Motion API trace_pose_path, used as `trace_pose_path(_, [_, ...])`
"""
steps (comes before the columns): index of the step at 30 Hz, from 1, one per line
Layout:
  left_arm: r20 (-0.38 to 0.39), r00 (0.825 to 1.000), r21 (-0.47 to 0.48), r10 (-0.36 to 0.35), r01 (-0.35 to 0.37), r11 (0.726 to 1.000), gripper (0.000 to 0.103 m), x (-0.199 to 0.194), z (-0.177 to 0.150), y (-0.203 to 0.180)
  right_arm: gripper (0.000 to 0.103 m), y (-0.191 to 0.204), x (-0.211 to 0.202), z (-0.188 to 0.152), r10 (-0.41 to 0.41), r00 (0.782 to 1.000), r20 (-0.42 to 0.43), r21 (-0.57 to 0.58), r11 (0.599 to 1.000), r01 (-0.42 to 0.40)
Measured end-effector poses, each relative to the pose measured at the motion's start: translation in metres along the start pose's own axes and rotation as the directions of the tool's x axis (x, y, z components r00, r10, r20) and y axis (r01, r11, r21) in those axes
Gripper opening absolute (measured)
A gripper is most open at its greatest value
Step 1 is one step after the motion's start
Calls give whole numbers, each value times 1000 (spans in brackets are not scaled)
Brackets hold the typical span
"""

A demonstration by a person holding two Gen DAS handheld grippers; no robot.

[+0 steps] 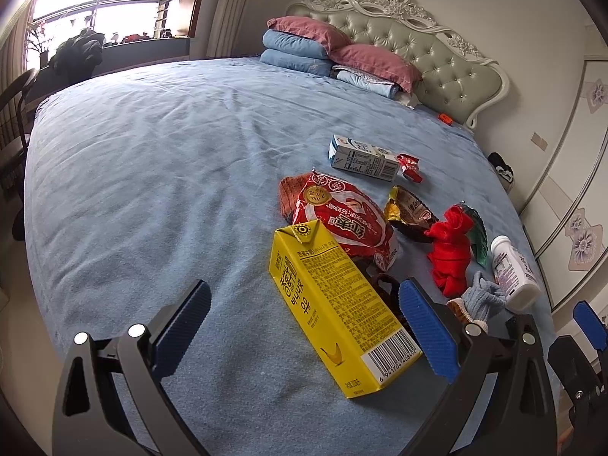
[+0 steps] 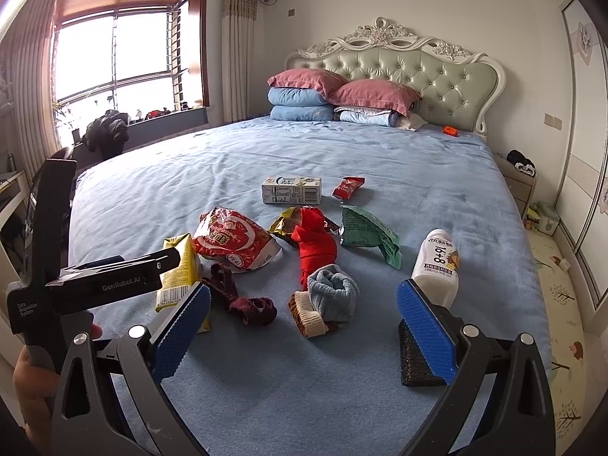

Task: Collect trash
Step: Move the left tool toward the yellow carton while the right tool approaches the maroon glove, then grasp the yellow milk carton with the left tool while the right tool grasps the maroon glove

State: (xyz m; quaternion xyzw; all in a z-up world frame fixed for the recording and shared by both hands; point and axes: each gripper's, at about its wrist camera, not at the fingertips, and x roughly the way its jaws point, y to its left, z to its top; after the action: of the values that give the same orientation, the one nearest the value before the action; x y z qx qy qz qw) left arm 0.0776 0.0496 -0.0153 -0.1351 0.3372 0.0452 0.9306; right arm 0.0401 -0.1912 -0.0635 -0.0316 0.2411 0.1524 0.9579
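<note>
Trash lies on the blue bed. My left gripper (image 1: 304, 326) is open around a yellow banana-milk carton (image 1: 334, 311), which lies between its jaws; the carton also shows in the right wrist view (image 2: 178, 269). Behind it lie a red snack bag (image 1: 342, 216), a white milk carton (image 1: 363, 157), a small red wrapper (image 1: 410, 165), a brown-gold wrapper (image 1: 410, 209) and a green wrapper (image 2: 368, 233). A white yogurt bottle (image 2: 437, 262) lies at the right. My right gripper (image 2: 304, 323) is open and empty, just short of a rolled blue-grey sock (image 2: 330, 300).
Red cloth (image 2: 315, 250) and a dark red sock (image 2: 243, 296) lie among the trash. A black sponge (image 2: 418, 357) sits by my right finger. Pillows (image 2: 304, 91) and a headboard (image 2: 418, 72) stand at the far end. A wardrobe (image 2: 592, 152) is to the right.
</note>
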Motion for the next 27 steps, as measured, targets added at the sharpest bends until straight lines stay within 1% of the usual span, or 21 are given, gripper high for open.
trace_pose_path(18, [-18, 1000, 16, 2, -2, 1000, 99, 5, -2, -3, 95, -2, 3, -2, -6, 1000, -19, 1, 1000, 6])
trace_pose_path(23, [-46, 999, -4, 21, -21, 1000, 99, 15, 1, 1, 95, -2, 5, -2, -6, 1000, -23, -2, 1000, 6])
trace_pose_path(27, [-72, 997, -11, 18, -19, 1000, 99, 27, 9, 2, 95, -1, 11, 0, -2, 999, -37, -14, 1000, 1])
